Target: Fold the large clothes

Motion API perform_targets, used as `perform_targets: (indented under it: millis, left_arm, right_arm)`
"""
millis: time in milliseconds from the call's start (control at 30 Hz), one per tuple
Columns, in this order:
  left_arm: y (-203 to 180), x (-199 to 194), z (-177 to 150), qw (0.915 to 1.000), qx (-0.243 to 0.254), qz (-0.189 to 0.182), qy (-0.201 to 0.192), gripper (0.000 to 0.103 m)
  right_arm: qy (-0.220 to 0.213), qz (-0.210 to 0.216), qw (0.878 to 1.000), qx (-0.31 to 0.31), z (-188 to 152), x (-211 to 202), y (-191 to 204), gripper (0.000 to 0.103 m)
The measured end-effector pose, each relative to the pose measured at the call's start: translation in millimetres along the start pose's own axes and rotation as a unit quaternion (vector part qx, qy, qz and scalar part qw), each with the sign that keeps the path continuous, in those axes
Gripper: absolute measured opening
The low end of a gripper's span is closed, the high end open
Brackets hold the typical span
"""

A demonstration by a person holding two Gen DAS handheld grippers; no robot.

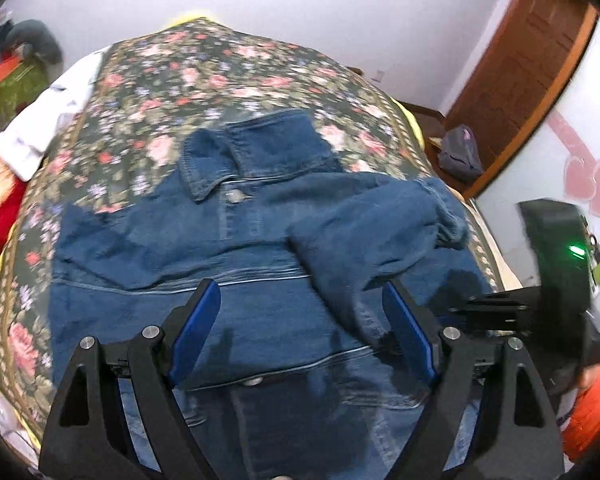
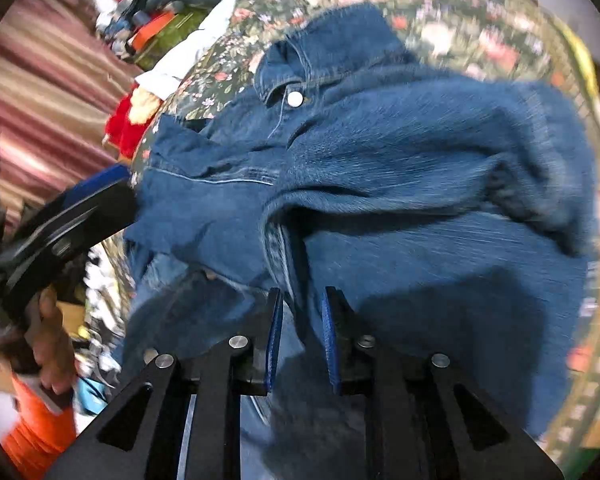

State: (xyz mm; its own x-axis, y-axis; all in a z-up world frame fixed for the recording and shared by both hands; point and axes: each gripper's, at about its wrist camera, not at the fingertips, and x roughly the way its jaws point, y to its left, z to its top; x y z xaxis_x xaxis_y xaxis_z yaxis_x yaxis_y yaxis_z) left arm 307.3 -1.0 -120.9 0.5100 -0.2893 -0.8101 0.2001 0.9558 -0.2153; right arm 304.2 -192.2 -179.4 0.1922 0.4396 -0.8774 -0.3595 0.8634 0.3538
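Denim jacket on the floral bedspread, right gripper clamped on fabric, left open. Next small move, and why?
Probably open the right gripper to drop the sleeve. It is shut on denim, and the sleeve already lies folded across the jacket front. The left gripper hovers open above the lower body, holding nothing.

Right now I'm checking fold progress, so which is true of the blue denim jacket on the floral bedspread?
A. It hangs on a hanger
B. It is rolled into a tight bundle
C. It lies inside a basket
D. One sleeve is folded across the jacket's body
D: in the left wrist view, one sleeve lies across the front of the blue denim jacket, which is spread collar-up on the floral bedspread.
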Motion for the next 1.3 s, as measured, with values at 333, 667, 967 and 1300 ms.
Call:
perform_targets:
  millis: [333,667,967,1300]
  left_arm:
    - [-89.5,46.4,17.2,0.9875,0.155,0.011,0.026,0.083]
    - [-119.3,105.3,9.0,0.9714,0.212,0.107,0.013,0.066]
    - [-80.7,74.0,22.3,0.9711,0.181,0.153,-0.029,0.015]
    - [17.6,51.7,2.1,0.9878,0.084,0.131,0.008,0.015]
  right_arm:
    - [-0.097,-0.097,0.989,0.050,-38.2,-95.7,-82.6,0.015]
    - [-0.096,-0.093,0.988,0.083,-38.5,-83.9,-113.3,0.015]
    - [-0.041,-0.159,0.986,0.012,-21.5,-13.5,-92.1,0.015]
    - [-0.076,-0.317,0.945,-0.039,-34.9,-10.8,-81.5,0.097]
